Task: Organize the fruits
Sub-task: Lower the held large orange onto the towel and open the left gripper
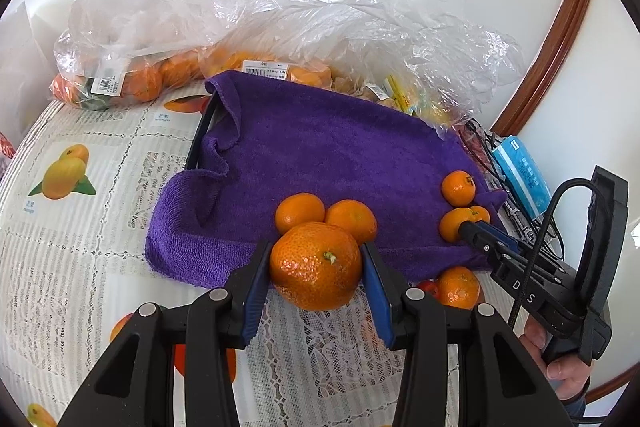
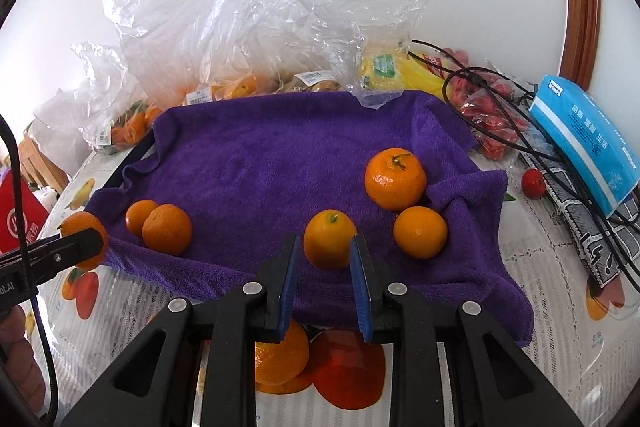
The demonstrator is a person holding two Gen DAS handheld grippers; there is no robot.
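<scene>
Your left gripper (image 1: 316, 263) is clamping a large tangerine (image 1: 315, 265) just off the near edge of the purple towel (image 1: 320, 155), over the fruit-print tablecloth (image 1: 80, 227). Your right gripper (image 2: 325, 259) is squeezing a smaller tangerine (image 2: 329, 239) on the towel, near its front edge, with no gap showing at either pad. Four more tangerines are lying on the towel: two (image 2: 160, 225) touching at the left, two (image 2: 404, 199) at the right. Clear plastic bags (image 2: 260, 7) of fruit are crowding the far edge.
</scene>
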